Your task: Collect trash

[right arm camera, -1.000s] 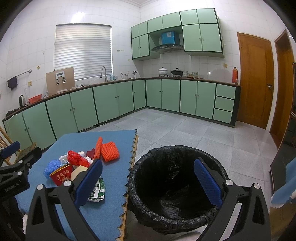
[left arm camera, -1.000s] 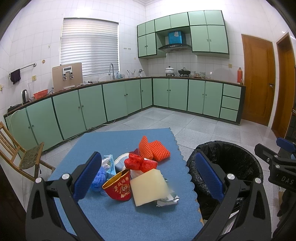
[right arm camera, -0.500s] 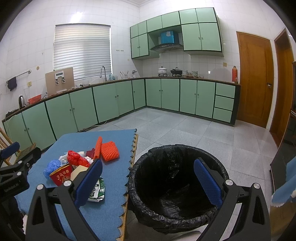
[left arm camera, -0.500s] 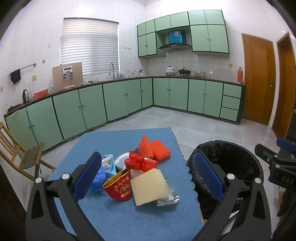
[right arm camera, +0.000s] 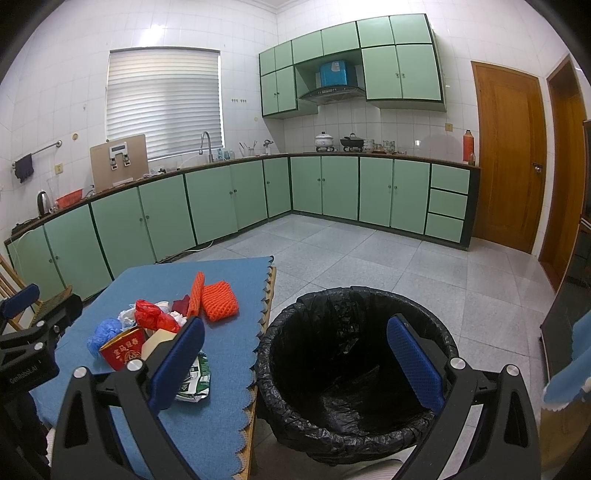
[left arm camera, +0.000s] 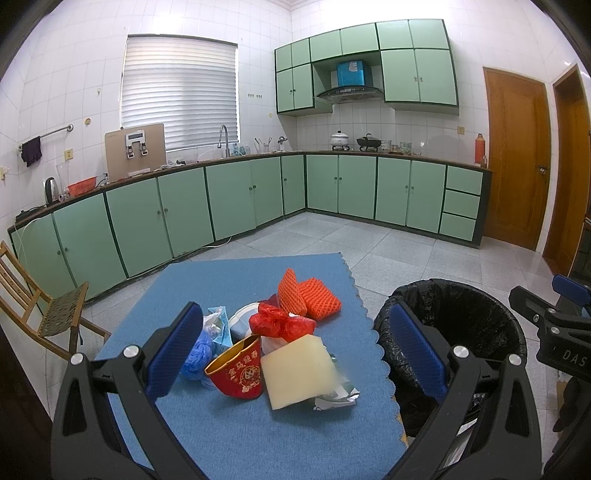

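the trash pile (left arm camera: 273, 343) lies on the bench (left arm camera: 229, 435) dead ahead at 12 o'clock of the left gripper (left arm camera: 295, 354), jaws wide apart and empty, while the right gripper (right arm camera: 295, 365), also open, faces the bin (right arm camera: 354, 369).

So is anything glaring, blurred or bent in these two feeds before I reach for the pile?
Left wrist view: a smudged blur sits at the right edge of the pale yellow foam slab; the black-lined trash bin shows no detail inside. Right wrist view: a bright glare spot on the white wall tiles. Both views: fisheye bends the green cabinets, corners vignetted black.
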`<state>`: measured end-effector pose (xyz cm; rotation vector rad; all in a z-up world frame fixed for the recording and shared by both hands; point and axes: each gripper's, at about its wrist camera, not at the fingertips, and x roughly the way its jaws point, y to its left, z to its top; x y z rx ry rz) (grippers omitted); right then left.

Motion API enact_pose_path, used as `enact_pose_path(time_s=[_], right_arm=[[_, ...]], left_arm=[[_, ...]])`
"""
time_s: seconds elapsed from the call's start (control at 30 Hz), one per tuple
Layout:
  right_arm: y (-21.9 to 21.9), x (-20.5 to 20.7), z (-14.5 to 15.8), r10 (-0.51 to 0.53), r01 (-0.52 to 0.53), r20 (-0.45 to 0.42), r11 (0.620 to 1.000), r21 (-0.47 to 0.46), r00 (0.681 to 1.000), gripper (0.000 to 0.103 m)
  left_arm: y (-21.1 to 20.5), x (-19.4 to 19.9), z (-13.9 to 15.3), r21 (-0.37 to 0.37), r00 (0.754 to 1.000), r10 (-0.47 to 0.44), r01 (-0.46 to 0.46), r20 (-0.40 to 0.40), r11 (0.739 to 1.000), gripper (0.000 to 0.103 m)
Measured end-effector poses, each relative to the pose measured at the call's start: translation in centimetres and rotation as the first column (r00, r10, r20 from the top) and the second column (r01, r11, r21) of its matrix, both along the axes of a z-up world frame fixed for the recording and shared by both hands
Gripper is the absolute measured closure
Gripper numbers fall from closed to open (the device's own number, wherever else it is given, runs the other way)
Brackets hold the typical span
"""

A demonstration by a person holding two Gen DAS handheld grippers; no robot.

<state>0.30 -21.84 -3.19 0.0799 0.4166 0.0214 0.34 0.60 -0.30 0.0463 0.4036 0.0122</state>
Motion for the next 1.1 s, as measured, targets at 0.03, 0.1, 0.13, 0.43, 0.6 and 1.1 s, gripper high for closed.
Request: enact_pose_path(time_s=[0.03, 0.1, 0.13, 0.43, 0.6, 1.1], right_arm=[[0.0, 0.0, 0.0, 0.0, 0.0, -0.001, 1.0, 0.001, 1.0, 0.006], [0.0, 0.0, 0.0, 0.0, 0.0, -0.001, 1.0, 0.001, 1.0, 0.006], [0.0, -0.1, 0.0, -0.001, 0.001, -0.001, 1.0, 0.0, 1.0, 0.006], [0.1, 0.0, -0.2, 0.0, 0.0, -0.003, 1.0, -0.002, 1.0, 0.006], [0.5, 0.3, -0.1, 0.005, -0.005, -0.009, 1.0, -0.002, 1.0, 0.006], [5.9, 4.2, -3.9, 0.111, -0.111, -0.052, 0.994, 0.003, 0.992, 0.006]], left_arm=[[0.1, 0.0, 0.0, -0.001, 1.0, 0.001, -0.001, 0.001, 1.0, 0.005], [0.1, 0.0, 0.0, 0.0, 1.0, 0.001, -0.001, 0.0, 1.0, 0.005], [0.1, 0.0, 0.0, 0.0, 1.0, 0.0, 0.0, 0.0, 1.0, 0.005], [0.2, -0.1, -0.2, -0.002, 1.0, 0.001, -0.001, -0.001, 1.0, 0.005], [0.4, 0.2, -1.0, -0.004, 1.0, 0.006, -0.006, -0.008, 1.0, 0.005], [8.3, 3.1, -6.9, 0.055, 0.979, 0.199, -0.196, -0.047, 0.979, 0.005]])
